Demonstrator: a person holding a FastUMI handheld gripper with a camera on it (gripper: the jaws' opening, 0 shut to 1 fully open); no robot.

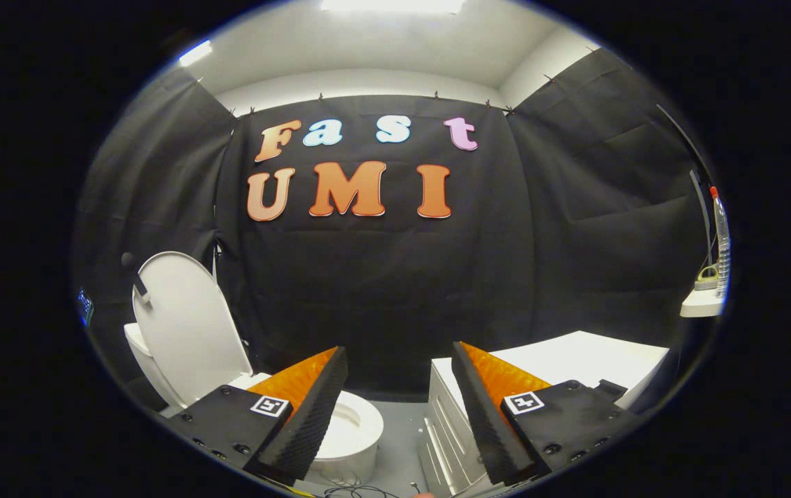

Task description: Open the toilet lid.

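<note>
Lid point(187, 325) sits at lower left of the frame, already raised: it stands near upright, leaning back toward the cistern point(138, 346), long axis running up and slightly left. Seat and bowl point(353, 425) lie below it, partly hidden behind the left finger. Gripper point(398, 415) at bottom centre has its fingers wide apart, nothing between them; the gap looks onto grey floor point(402, 443) and black wall cloth. Toilet lies ahead and to the left of the gripper, the lid beyond and left of the left finger, well apart from both fingers, no contact. White cabinet point(575, 360) sits ahead on the right, behind the right finger. Judgement: lid looks fully open, task near done or done; any further move would have to swing left toward the lid, not straight ahead.
</note>
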